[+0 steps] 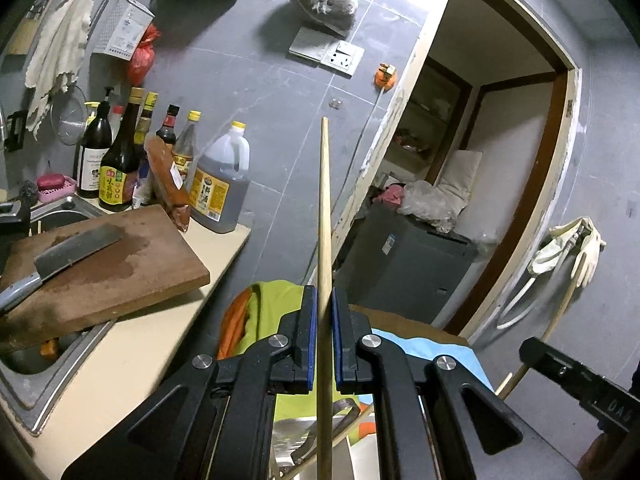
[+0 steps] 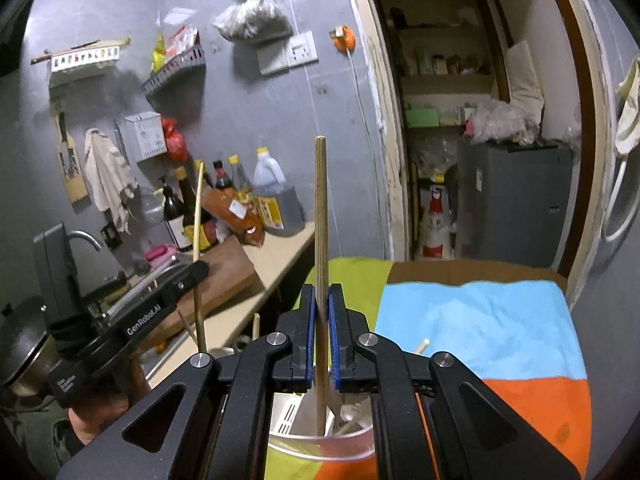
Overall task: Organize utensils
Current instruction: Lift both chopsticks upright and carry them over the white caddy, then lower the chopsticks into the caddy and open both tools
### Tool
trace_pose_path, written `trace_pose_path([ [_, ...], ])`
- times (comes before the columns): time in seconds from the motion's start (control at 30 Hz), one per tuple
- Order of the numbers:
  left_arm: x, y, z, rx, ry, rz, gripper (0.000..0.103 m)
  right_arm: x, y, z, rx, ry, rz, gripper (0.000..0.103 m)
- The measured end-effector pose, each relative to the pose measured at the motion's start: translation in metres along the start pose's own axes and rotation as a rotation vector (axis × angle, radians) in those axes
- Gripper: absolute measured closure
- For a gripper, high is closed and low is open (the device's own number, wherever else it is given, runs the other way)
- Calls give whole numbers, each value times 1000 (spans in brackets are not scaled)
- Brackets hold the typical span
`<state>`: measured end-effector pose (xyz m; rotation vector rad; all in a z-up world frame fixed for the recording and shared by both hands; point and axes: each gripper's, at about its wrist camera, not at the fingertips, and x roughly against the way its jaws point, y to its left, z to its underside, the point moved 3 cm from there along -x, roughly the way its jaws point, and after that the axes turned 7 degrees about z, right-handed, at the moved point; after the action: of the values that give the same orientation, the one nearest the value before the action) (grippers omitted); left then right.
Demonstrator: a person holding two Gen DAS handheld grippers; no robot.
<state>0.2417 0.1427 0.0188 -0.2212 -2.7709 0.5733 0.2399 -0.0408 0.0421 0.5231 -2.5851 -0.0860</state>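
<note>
My left gripper (image 1: pixel 324 300) is shut on a long pale wooden chopstick (image 1: pixel 325 200) that stands almost upright between its blue pads. My right gripper (image 2: pixel 322 296) is shut on a darker wooden chopstick (image 2: pixel 320 208). That chopstick's lower end reaches into a clear plastic container (image 2: pixel 320 450) below the jaws, which holds metal utensils and other sticks. The container rests on a green, blue and orange cloth (image 2: pixel 480 320). In the right wrist view the left gripper (image 2: pixel 198 272) shows at the left with its chopstick (image 2: pixel 198 208). The right gripper (image 1: pixel 532 352) shows at the lower right of the left wrist view.
A wooden cutting board (image 1: pixel 132 256) with a cleaver (image 1: pixel 72 256) lies over the sink (image 1: pixel 36 376) on the left. Sauce bottles (image 1: pixel 120 160) and an oil jug (image 1: pixel 222 184) line the grey wall. An open doorway with a grey fridge (image 2: pixel 516 200) is on the right.
</note>
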Motion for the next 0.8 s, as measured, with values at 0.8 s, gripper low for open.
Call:
trace_pose_path([
  [0.8,9,-22,49,-125,67,-51,98,-12,-6,23,-5,64,13,97],
])
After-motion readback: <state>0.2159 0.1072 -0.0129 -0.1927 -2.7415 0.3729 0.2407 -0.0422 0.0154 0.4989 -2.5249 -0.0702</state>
